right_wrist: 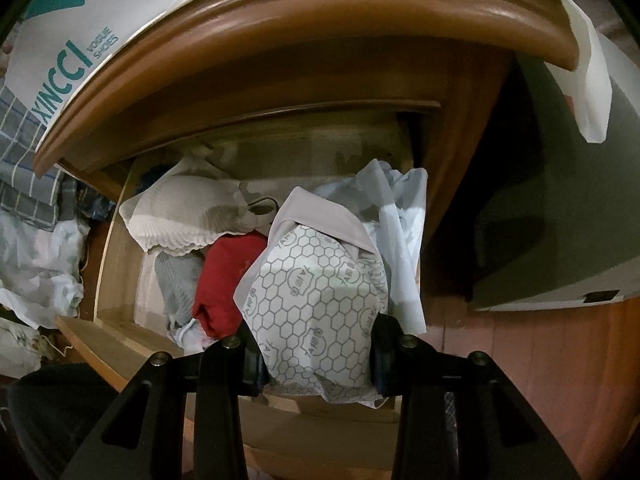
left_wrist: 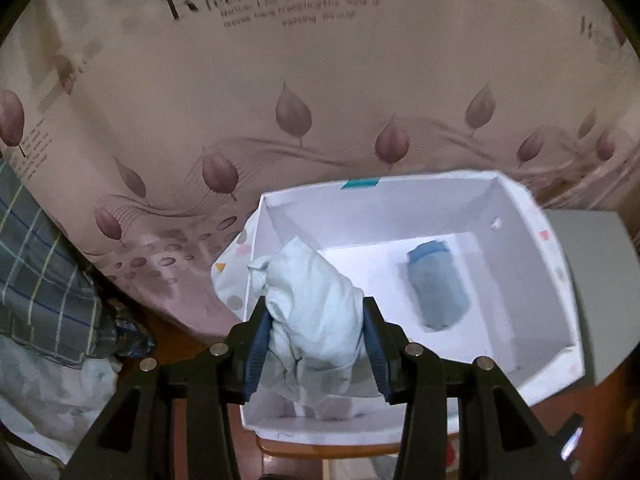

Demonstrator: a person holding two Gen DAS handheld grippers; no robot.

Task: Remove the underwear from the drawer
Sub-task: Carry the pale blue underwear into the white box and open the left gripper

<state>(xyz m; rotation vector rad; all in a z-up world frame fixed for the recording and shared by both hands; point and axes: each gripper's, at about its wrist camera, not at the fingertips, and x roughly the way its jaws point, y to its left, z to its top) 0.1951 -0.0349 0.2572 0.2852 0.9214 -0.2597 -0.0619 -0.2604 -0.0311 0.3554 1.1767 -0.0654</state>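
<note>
Two tongs clamped: left tongs (left_wrist: 316, 344) grip pale underwear (left_wrist: 312, 320); right tongs (right_wrist: 318, 356) grip hexagon-print underwear (right_wrist: 320, 300).

The box (left_wrist: 532, 280) looks like matt white card. The bundle (left_wrist: 316, 320) is soft, creased pale cloth. The nightstand top (right_wrist: 280, 32) is glossy brown wood; the drawer (right_wrist: 116, 264) is duller, paler wood. The honeycomb-print piece (right_wrist: 316, 304) is smooth cloth.
</note>
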